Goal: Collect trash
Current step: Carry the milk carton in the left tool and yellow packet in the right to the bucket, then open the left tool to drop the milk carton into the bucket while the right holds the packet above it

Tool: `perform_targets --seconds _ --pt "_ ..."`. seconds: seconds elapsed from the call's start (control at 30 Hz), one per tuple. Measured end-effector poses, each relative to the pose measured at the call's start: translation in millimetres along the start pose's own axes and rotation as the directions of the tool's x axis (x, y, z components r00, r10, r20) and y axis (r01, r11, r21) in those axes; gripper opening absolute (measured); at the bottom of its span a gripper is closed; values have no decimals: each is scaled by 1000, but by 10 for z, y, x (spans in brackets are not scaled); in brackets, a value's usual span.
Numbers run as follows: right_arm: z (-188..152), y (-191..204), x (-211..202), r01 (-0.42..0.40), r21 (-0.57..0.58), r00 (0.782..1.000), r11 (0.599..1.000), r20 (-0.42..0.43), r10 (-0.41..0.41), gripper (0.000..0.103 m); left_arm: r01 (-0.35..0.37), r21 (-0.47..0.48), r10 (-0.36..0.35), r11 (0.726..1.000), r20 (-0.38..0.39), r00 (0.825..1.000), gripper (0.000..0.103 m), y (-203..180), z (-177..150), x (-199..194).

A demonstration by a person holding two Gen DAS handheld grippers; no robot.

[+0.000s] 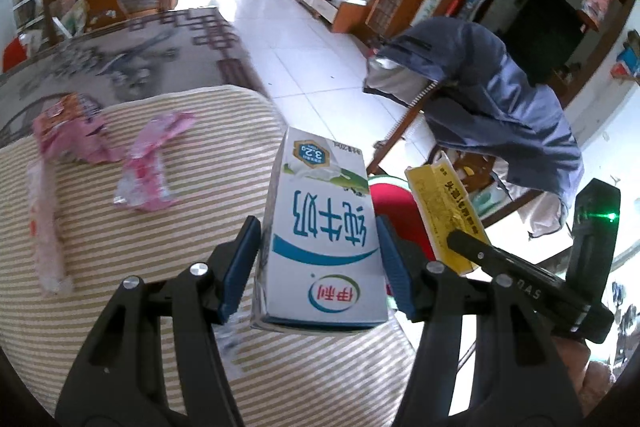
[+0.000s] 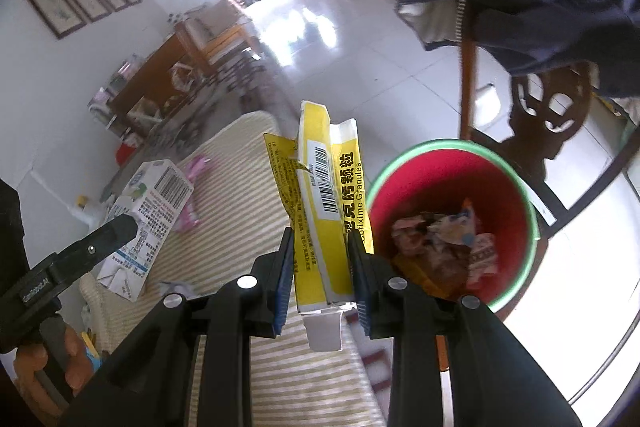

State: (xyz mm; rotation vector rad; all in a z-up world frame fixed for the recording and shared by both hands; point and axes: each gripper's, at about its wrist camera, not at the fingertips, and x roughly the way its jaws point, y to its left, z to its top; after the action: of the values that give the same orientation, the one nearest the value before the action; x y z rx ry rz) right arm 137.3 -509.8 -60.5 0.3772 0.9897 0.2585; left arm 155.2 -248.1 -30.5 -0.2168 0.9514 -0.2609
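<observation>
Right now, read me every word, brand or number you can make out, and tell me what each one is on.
"纯牛奶", "伊利", "3.2g": milk carton, in the left gripper.
"Cefixime Granules", first letter partly hidden: yellow medicine box, in the right gripper.
Barcode digits, the fine print on both packs and the pink wrappers' print: too small or blurred.

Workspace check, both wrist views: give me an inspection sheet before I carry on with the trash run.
Surface: striped cushion, pale with tan stripes.
Job's things: milk carton clamped in the left tool; yellow medicine box clamped in the right tool; red bin with a green rim on the floor beside the cushion, wrappers already inside.
Clutter: pink wrappers and a long clear wrapper lie on the cushion.
Grippers: both tools shut on their loads.
Cables: nothing seen.
Surroundings: blue jacket draped on a wooden chair, tiled floor, patterned rug.
</observation>
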Motion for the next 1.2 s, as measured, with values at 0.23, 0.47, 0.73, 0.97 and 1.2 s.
perform_targets --seconds 0.23,0.47,0.73,0.97,1.2 --pt "106 -424 -117 28 68 999 997 22 -30 26 41 60 -40 997 -30 999 57 -435 98 257" --pt "169 -761 -169 48 130 998 990 27 -52 27 81 99 -72 992 -95 993 57 -765 154 633" --pt "216 -996 -175 47 185 998 982 27 -53 27 105 133 -79 986 -190 979 57 -1002 88 1006" --pt "251 -1081 -141 46 199 998 979 21 -51 27 115 162 -79 980 -214 974 57 -1123 95 1130" --pt "263 -1125 -97 43 207 999 977 13 -47 27 112 181 -71 977 -220 973 57 -1183 116 1191"
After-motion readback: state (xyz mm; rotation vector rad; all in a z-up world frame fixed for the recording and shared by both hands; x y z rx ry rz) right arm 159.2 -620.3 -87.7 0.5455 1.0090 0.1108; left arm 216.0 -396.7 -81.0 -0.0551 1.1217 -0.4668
